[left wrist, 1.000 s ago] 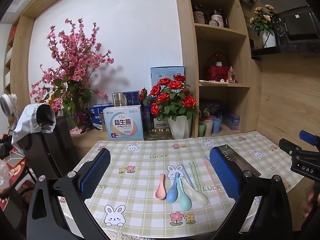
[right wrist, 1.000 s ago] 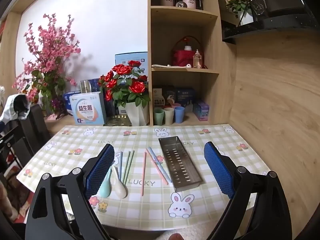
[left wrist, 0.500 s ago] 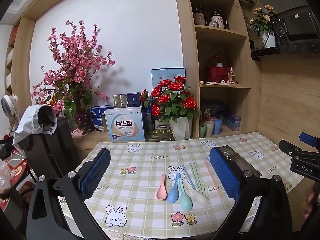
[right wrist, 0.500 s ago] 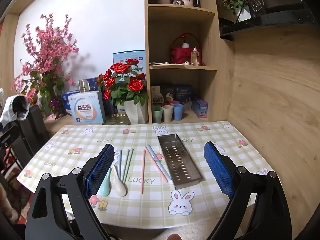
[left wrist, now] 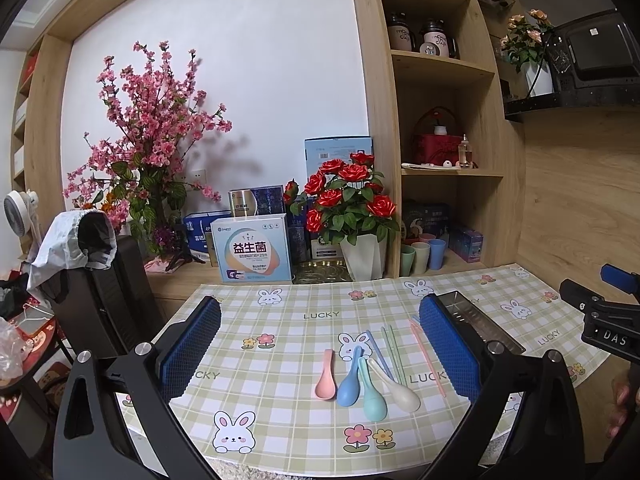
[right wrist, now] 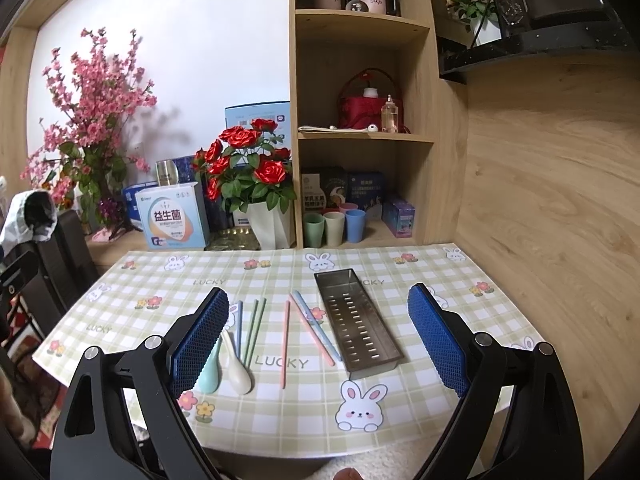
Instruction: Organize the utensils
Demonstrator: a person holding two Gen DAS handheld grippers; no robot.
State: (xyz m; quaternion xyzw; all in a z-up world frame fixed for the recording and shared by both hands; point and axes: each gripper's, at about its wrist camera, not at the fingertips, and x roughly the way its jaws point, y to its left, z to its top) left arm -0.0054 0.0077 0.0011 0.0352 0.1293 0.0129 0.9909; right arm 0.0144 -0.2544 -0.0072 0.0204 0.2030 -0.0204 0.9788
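Several plastic spoons lie side by side on the checked tablecloth: pink (left wrist: 325, 378), blue (left wrist: 349, 380), teal (left wrist: 372, 394) and white (left wrist: 396, 383). Beside them lie green chopsticks (right wrist: 255, 330), pink chopsticks (right wrist: 286, 340) and blue ones (right wrist: 316, 322). An empty perforated steel tray (right wrist: 356, 322) rests to their right. My left gripper (left wrist: 320, 336) hangs open above the spoons, nothing between its blue pads. My right gripper (right wrist: 318, 334) is open too, above the chopsticks and tray. The teal spoon (right wrist: 210, 372) and white spoon (right wrist: 238, 370) show by its left finger.
A white pot of red roses (left wrist: 352, 216), boxes (left wrist: 250, 250) and three cups (right wrist: 334, 227) stand along the back edge. Wooden shelves (right wrist: 362, 136) rise behind. A dark chair (left wrist: 100, 280) stands left of the table. The right gripper's body (left wrist: 600, 320) shows at the right.
Both grippers have lifted and pulled back slightly, so the table sits a little lower in each view. Nothing on the table has moved.
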